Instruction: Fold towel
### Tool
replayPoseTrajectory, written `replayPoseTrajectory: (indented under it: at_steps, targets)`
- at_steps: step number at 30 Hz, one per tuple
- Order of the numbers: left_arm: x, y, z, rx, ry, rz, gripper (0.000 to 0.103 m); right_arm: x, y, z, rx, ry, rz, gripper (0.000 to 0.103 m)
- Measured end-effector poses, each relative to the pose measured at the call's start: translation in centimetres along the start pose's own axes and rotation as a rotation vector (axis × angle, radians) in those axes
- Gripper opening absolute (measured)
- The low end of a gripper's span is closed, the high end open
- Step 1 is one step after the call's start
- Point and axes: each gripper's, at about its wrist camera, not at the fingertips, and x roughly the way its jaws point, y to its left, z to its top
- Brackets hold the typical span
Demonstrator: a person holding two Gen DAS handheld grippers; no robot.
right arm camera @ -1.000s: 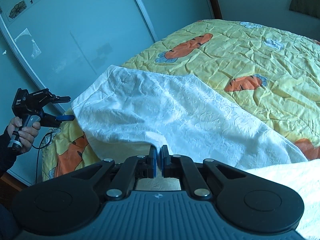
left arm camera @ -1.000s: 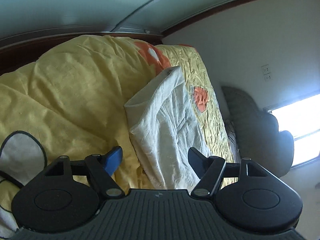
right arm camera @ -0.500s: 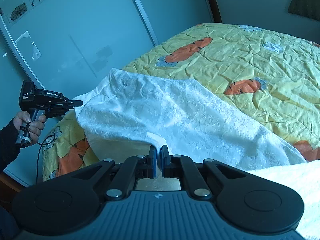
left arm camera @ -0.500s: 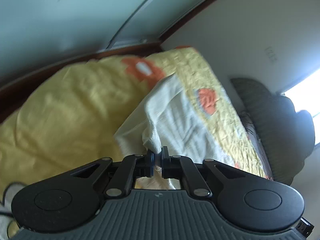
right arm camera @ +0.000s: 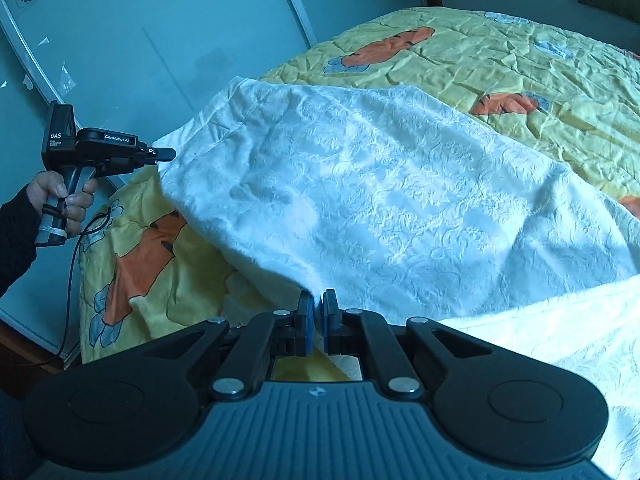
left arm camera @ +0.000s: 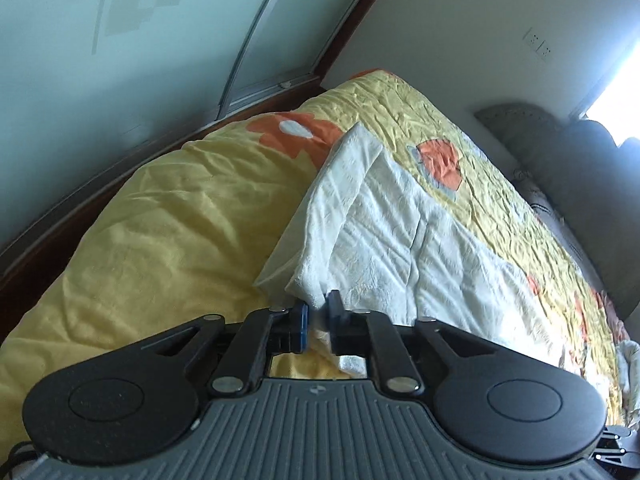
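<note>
Both grippers (left arm camera: 316, 316) (right arm camera: 316, 316) pinching towel (right arm camera: 360, 184) corners.

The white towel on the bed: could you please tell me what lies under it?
Under the white towel lies the yellow quilt with orange prints, showing around its edges and beneath the lifted near edge. What the quilt looks like under the towel's middle is covered.

Yellow-quilted bed (left arm camera: 168, 240), perhaps glass wardrobe doors (right arm camera: 160, 32)

One white towel (right arm camera: 380, 200). Two handheld grippers: left gripper (right arm camera: 160, 155) and right gripper (right arm camera: 316, 312). One hand (right arm camera: 60, 196) in view, gripping the left handle. One bed (right arm camera: 520, 52), one yellow quilt (left arm camera: 160, 240). One wall socket plate (left arm camera: 538, 42).
</note>
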Motion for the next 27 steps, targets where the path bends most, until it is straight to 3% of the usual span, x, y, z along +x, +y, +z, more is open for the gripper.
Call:
replayPoseTrajectory:
  at_steps: [2,6,9,12,14,18,21,27]
  targets:
    - [-1.2,-0.2,-0.1,-0.016,0.002,0.054,0.036,-0.2,0.0,0.0,0.001,-0.009,0.003,0.004]
    - [-4.8,-3.4,-2.2,0.05,-0.045,0.008,0.035,-0.6,0.1,0.2,0.005,-0.03,0.009,0.004]
    - [-5.8,-7.2,-4.8,0.045,-0.022,-0.164,0.036,-0.7,0.1,0.3,0.0,-0.032,0.008,0.004]
    - [-3.6,-11.4,-8.1,-0.042,0.116,-0.378,0.04,-1.1,0.3,0.3,-0.005,-0.043,0.008,0.004]
    - [-1.5,-14.4,-9.9,-0.052,0.19,-0.432,0.042,-1.4,0.4,0.3,-0.007,-0.052,0.006,0.004]
    - [1.8,-17.7,-11.8,-0.135,0.298,-0.457,0.043,-2.0,0.7,0.2,-0.004,-0.074,0.002,0.004]
    - [3.7,-18.8,-12.4,-0.156,0.359,-0.426,0.045,-1.9,0.7,0.1,-0.001,-0.081,0.001,0.004]
    - [6.3,-19.4,-12.5,-0.115,0.309,-0.286,0.042,-1.5,0.5,-0.6,0.014,-0.081,0.007,0.005]
